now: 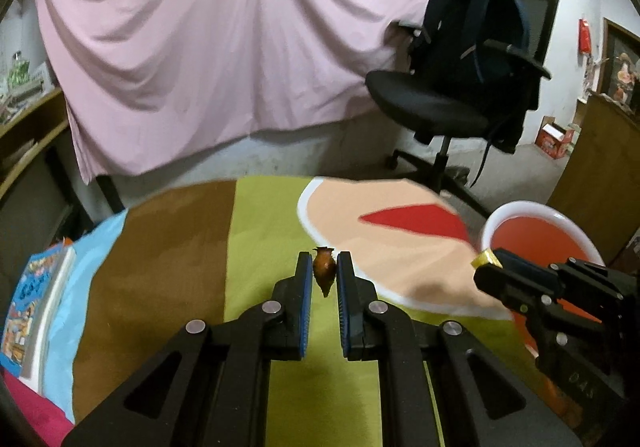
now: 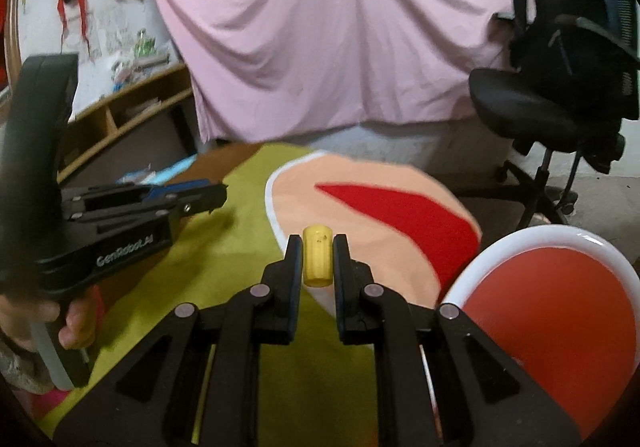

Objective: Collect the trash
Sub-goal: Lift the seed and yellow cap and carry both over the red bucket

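Note:
My left gripper (image 1: pixel 324 267) is shut on a small brown crumpled wrapper (image 1: pixel 324 270) and holds it above the colourful tablecloth (image 1: pixel 264 223). My right gripper (image 2: pixel 317 259) is shut on a yellow piece of trash (image 2: pixel 317 261), also above the cloth. In the left wrist view the right gripper (image 1: pixel 486 261) shows at the right, its yellow piece (image 1: pixel 484 258) near the rim of a red bin with a white rim (image 1: pixel 532 207). The bin (image 2: pixel 532 243) stands low at the right in the right wrist view. The left gripper (image 2: pixel 218 195) shows at the left there.
A book (image 1: pixel 36 299) lies at the table's left edge. A black office chair with a backpack (image 1: pixel 468 59) stands beyond the table at the right. A pink sheet (image 1: pixel 224 47) hangs behind. A wooden shelf (image 2: pixel 128 111) is at the left.

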Demonstrator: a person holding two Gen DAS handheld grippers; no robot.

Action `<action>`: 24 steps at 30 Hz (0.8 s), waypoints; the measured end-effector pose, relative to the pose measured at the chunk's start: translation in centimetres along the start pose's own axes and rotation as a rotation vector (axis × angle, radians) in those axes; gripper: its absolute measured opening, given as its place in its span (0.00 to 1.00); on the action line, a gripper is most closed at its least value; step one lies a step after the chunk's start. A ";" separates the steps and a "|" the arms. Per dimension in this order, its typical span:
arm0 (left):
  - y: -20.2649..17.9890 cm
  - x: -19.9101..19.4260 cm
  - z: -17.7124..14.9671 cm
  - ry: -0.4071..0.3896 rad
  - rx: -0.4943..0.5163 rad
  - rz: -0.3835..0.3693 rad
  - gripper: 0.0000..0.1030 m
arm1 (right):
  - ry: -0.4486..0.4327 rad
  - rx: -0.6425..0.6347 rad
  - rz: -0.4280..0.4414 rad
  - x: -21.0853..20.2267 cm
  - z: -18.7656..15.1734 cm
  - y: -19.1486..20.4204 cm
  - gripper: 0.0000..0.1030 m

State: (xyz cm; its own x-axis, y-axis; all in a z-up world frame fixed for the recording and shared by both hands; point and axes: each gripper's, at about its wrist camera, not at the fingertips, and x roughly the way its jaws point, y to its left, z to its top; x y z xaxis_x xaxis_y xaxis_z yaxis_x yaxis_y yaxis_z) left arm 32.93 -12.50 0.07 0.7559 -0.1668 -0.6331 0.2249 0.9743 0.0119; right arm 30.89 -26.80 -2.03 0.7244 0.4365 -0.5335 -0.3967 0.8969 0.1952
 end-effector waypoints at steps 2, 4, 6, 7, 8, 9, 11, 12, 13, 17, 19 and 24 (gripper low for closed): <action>-0.5 -0.9 0.3 -0.032 0.003 -0.013 0.09 | -0.050 0.016 -0.009 -1.1 0.2 -0.3 0.42; -1.2 -1.7 0.7 -0.065 0.008 -0.029 0.09 | -0.111 0.027 -0.024 -2.5 0.5 -0.8 0.42; -2.0 -2.5 1.1 -0.101 0.015 -0.049 0.09 | -0.172 0.029 -0.044 -4.0 0.7 -1.2 0.42; -2.4 -3.1 1.3 -0.121 0.020 -0.059 0.09 | -0.203 0.032 -0.051 -4.7 0.8 -1.5 0.42; -2.7 -3.5 1.5 -0.137 0.025 -0.071 0.09 | -0.233 0.036 -0.058 -5.4 0.8 -1.7 0.42; -3.2 -3.9 1.7 -0.150 0.031 -0.080 0.09 | -0.270 0.043 -0.067 -6.3 0.9 -2.0 0.42; -4.1 -4.7 2.0 -0.178 0.043 -0.095 0.09 | -0.312 0.052 -0.076 -7.6 0.9 -2.6 0.42; -4.6 -5.0 2.2 -0.189 0.047 -0.104 0.09 | -0.340 0.061 -0.085 -8.4 0.9 -2.9 0.42; -5.0 -5.3 2.4 -0.199 0.051 -0.115 0.09 | -0.355 0.067 -0.088 -8.8 0.8 -3.1 0.42; -6.9 -6.5 2.8 -0.231 0.071 -0.158 0.09 | -0.400 0.098 -0.110 -10.7 0.5 -4.6 0.42; -7.9 -7.1 3.0 -0.247 0.088 -0.174 0.09 | -0.423 0.108 -0.131 -11.7 0.3 -5.2 0.42; -10.7 -7.9 3.4 -0.273 0.121 -0.225 0.09 | -0.464 0.150 -0.164 -13.7 -0.4 -7.2 0.42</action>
State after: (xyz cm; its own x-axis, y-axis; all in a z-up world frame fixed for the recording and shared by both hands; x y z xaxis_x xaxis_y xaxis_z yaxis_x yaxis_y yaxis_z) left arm 26.65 -22.13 7.52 0.8115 -0.4250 -0.4011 0.4629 0.8864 -0.0028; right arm 23.59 -39.27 3.60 0.9577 0.2442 -0.1522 -0.1965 0.9414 0.2742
